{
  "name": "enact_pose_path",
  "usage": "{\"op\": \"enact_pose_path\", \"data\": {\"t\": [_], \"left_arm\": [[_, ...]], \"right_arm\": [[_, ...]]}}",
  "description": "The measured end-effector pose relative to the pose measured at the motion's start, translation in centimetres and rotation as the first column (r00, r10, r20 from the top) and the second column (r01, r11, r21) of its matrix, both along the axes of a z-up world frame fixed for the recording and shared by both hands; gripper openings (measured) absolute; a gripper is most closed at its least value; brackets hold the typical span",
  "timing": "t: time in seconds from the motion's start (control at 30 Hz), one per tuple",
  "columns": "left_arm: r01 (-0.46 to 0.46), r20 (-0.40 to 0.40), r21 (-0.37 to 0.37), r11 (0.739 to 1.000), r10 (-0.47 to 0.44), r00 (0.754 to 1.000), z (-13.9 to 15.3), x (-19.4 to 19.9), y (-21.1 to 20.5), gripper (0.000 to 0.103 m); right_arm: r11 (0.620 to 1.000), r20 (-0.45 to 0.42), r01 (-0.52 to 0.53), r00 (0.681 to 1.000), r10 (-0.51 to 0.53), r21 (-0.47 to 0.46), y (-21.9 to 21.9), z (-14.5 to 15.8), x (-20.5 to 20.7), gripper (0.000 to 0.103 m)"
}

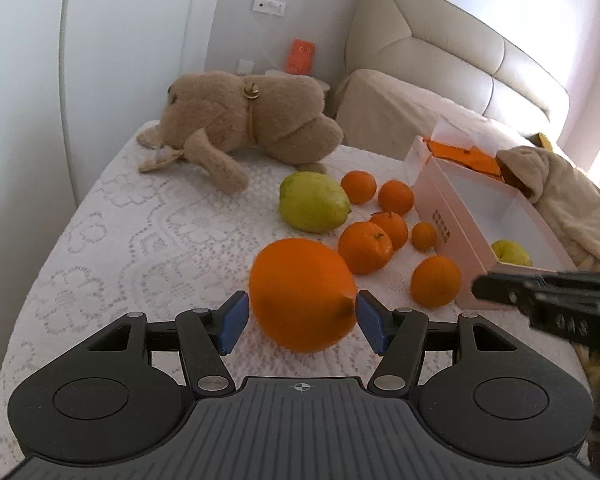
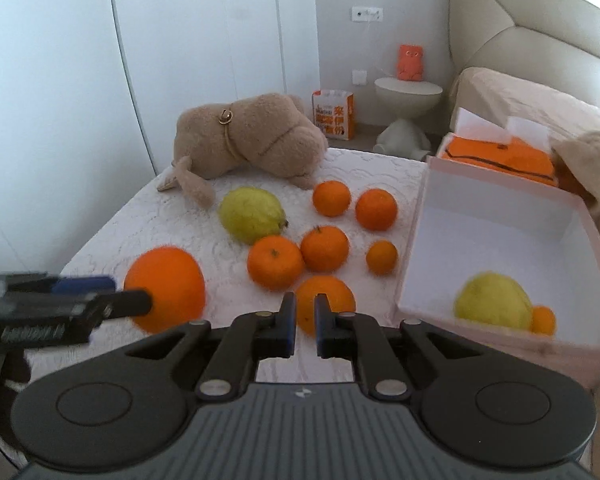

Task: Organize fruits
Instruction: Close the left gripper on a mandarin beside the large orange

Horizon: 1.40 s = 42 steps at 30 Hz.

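The large orange sits between the blue pads of the left hand-held gripper, which presses on it from both sides just above the white lace bedspread. To its right the open pale box holds a yellow-green fruit and a small orange in its near corner. Loose on the bedspread between box and large orange lie a big green-yellow fruit and six smaller oranges. One of these, a mid-sized orange, lies just beyond the tips of the right hand-held gripper, whose jaws stand nearly together and grip nothing. Both hand-held grippers tilt downward toward the bed. A tan plush toy lies farther back.
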<state>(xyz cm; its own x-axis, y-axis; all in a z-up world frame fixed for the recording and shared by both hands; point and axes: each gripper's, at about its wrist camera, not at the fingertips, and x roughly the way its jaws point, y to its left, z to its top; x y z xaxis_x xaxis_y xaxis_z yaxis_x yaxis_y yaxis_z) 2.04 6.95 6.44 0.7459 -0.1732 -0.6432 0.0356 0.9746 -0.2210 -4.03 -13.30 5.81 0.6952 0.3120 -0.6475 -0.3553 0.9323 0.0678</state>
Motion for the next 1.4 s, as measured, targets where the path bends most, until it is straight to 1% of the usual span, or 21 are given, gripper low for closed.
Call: {"op": "enact_pose_path", "data": {"t": [0.13,0.2,0.27,0.37,0.43,0.5,0.67,0.73,0.77,0.8,0.83,0.87,0.9,0.93,0.97,1.07,1.13,1.23,1.27,1.3,1.4], "left_arm": [[0.006,0.017,0.027,1.0,-0.007,1.0,0.6,0.0,-0.8,0.064],[0.004,0.036,0.03,1.0,-0.005,0.999,1.0,-0.1,-0.7,0.064],[-0.006,0.06,0.028,1.0,0.005,0.998,1.4,-0.3,-0.4,0.064],[-0.037,0.095,0.017,0.999,0.036,0.995,1.8,-0.2,0.4,0.064],[-0.056,0.108,0.008,0.998,0.055,0.993,2.0,-0.1,0.9,0.064],[-0.062,0.114,0.007,0.998,0.061,0.992,2.1,-0.1,1.2,0.064],[-0.046,0.112,0.026,0.999,0.043,0.993,1.9,-0.1,1.1,0.064],[-0.033,0.107,0.032,0.999,0.029,0.994,1.8,-0.1,0.8,0.064],[-0.025,0.107,0.036,0.999,0.021,0.994,1.8,-0.1,0.6,0.064],[-0.015,0.108,0.04,0.999,0.011,0.994,1.8,0.0,0.4,0.064],[-0.007,0.111,0.046,0.999,0.002,0.994,1.9,0.0,0.2,0.064],[0.002,0.117,0.052,0.999,-0.008,0.993,2.1,0.1,-0.1,0.064],[0.009,0.122,0.056,0.998,-0.016,0.992,2.2,0.2,-0.4,0.064],[0.018,0.126,0.061,0.998,-0.025,0.992,2.4,0.3,-0.8,0.064],[0.028,0.128,0.067,0.997,-0.036,0.991,2.6,0.5,-1.2,0.064],[0.087,0.122,0.111,0.99,-0.101,0.987,2.9,2.0,-3.2,0.064],[0.138,0.093,0.149,0.979,-0.153,0.984,2.6,3.8,-4.8,0.064],[0.172,0.022,0.185,0.968,-0.179,0.984,1.7,6.7,-6.3,0.062],[0.18,-0.003,0.189,0.965,-0.183,0.983,1.4,7.5,-6.7,0.062],[0.189,-0.032,0.192,0.963,-0.186,0.982,1.0,8.4,-7.0,0.062],[0.212,-0.093,0.204,0.956,-0.196,0.976,-0.1,10.1,-7.7,0.062]], "right_arm": [[0.999,0.003,0.015,1.0,-0.015,0.046,-1.4,-1.1,-0.1,0.012],[0.998,-0.002,0.016,1.0,-0.015,0.063,-1.4,-1.5,0.0,0.027],[0.998,0.02,0.004,1.0,-0.005,0.061,-1.0,-2.0,0.0,0.034],[0.999,0.046,0.009,0.999,-0.011,0.034,0.0,-3.1,0.4,0.039],[0.999,0.098,0.031,0.995,-0.032,0.01,0.9,-3.5,0.6,0.047],[0.997,0.145,0.065,0.988,-0.056,-0.053,2.2,-3.9,1.1,0.056],[0.96,0.243,0.122,0.968,-0.06,-0.25,5.2,-5.5,1.9,0.059],[0.945,0.258,0.129,0.965,-0.05,-0.3,5.7,-5.8,1.9,0.059],[0.941,0.264,0.136,0.963,-0.052,-0.309,5.7,-5.8,1.8,0.054],[0.938,0.275,0.155,0.959,-0.067,-0.311,5.5,-5.7,1.7,0.038],[0.937,0.277,0.164,0.958,-0.076,-0.309,5.2,-5.4,1.5,0.032],[0.949,0.25,0.153,0.965,-0.082,-0.277,4.5,-4.9,1.4,0.029],[0.962,0.226,0.146,0.97,-0.093,-0.23,3.8,-4.4,1.2,0.016],[0.975,0.194,0.137,0.976,-0.102,-0.175,2.9,-3.8,0.9,0.005],[0.983,0.165,0.134,0.98,-0.113,-0.124,1.9,-3.4,0.5,0.002],[0.99,0.121,0.139,0.983,-0.136,-0.016,-0.8,-2.8,-1.0,0.003],[0.988,0.114,0.149,0.982,-0.151,0.03,-2.1,-3.0,-1.9,0.004],[0.986,0.097,0.148,0.983,-0.155,0.077,-3.6,-4.1,-2.6,0.021],[0.985,0.091,0.148,0.984,-0.156,0.091,-3.9,-4.4,-2.6,0.029],[0.984,0.085,0.147,0.984,-0.156,0.105,-4.2,-4.9,-2.6,0.034],[0.98,0.043,0.148,0.987,-0.154,0.133,-4.6,-5.9,-2.4,0.036]]}}
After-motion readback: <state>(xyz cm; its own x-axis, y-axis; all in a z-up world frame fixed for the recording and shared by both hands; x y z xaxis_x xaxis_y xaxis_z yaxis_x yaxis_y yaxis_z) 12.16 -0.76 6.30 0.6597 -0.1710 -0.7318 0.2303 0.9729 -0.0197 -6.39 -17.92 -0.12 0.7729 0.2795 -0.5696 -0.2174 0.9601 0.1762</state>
